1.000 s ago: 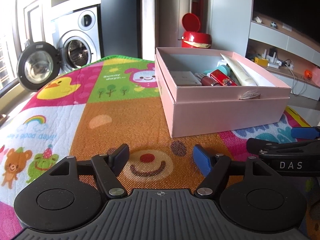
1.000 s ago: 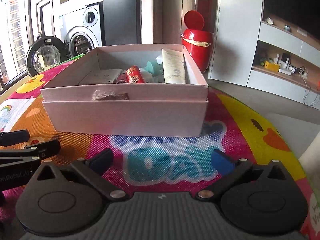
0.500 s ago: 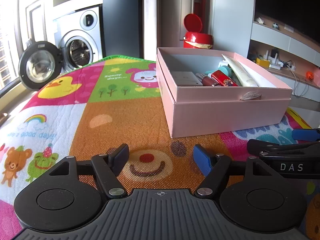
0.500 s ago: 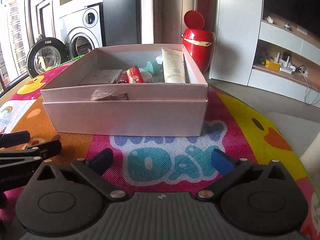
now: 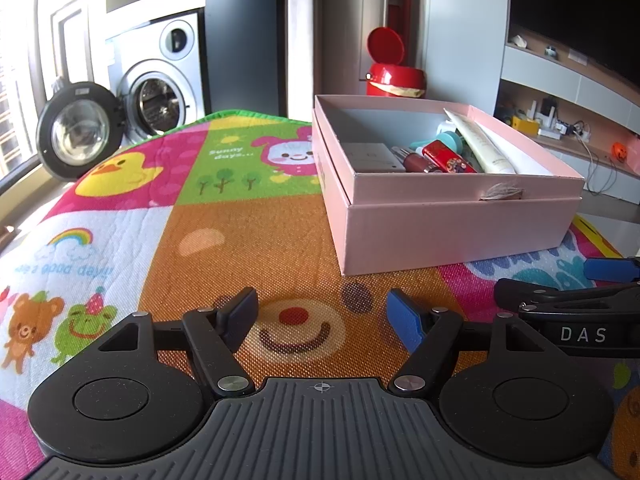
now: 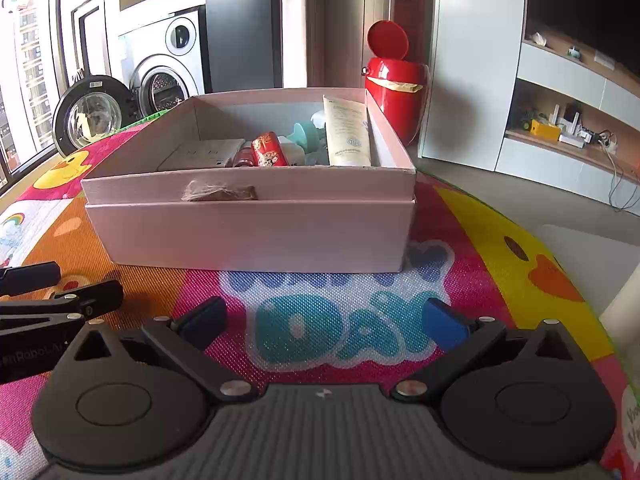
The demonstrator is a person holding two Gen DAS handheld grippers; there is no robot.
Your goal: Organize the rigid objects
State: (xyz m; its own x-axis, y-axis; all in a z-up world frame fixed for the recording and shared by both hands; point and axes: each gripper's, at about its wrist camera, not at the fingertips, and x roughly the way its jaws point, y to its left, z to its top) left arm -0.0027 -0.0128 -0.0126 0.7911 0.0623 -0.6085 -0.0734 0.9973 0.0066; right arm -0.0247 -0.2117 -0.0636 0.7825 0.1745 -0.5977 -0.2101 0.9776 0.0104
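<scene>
Both claws empty, fingers spread wide, low over the play mat (image 5: pixel 248 240). Left claw (image 5: pixel 322 316) has the pink box (image 5: pixel 448 232) ahead and to its right; right claw (image 6: pixel 324 320) has the box (image 6: pixel 248 232) straight ahead, just left of centre. The two claws sit close side by side.

Rigid items are all in the box: white cream tube (image 6: pixel 346 132) leaning on the right wall, red tin (image 6: pixel 269 150) mid, flat white power strip (image 6: pixel 204 154) left, teal piece (image 6: pixel 304 134) behind the tin, dark red lip tube (image 5: pixel 416 160). No loose item seen on the mat.

Risks, judged:
- Items packed touching, so reaching for the tin likely nudges the tube or the teal piece.
- Light cardboard box may slide or tip if a finger catches the near wall.
- Leaning tube may topple if bumped.
- Claws so near could collide if both go in.
</scene>
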